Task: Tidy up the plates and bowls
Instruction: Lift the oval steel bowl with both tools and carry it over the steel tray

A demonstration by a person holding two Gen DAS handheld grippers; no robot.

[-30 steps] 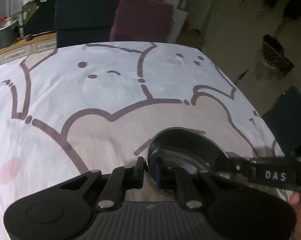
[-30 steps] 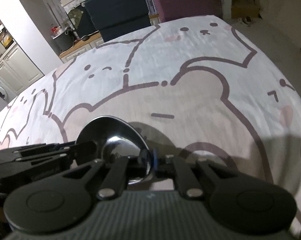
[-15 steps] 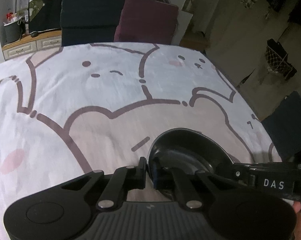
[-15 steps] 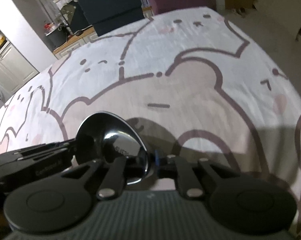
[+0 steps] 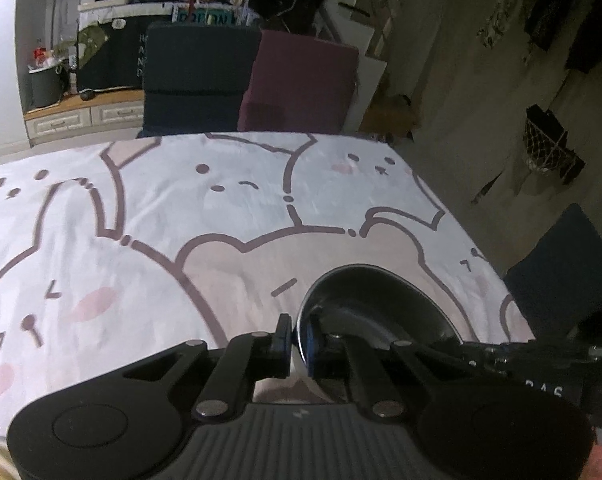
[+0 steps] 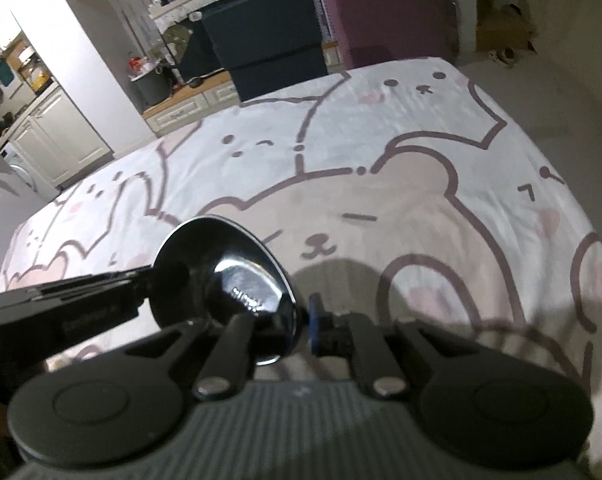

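Observation:
A shiny dark metal bowl (image 5: 375, 304) is held in the air above the table between both grippers. My left gripper (image 5: 297, 338) is shut on the bowl's near left rim. My right gripper (image 6: 301, 328) is shut on the opposite rim of the same bowl (image 6: 221, 272), which appears tilted, its inside facing me. The right gripper's body reaches in from the right in the left wrist view (image 5: 541, 364). The left gripper's body reaches in from the left in the right wrist view (image 6: 61, 304). No plates are in view.
The table wears a white cloth with pink bear drawings (image 5: 181, 220). Beyond its far edge stand a dark blue chair (image 5: 197, 80) and a maroon chair (image 5: 301, 84). The table's right edge drops to the floor, with a dark cushion (image 5: 561, 264) beside it.
Both grippers have lifted the bowl higher above the cloth and tipped up, so more of the chairs and room beyond shows. Both stay clamped on its rim.

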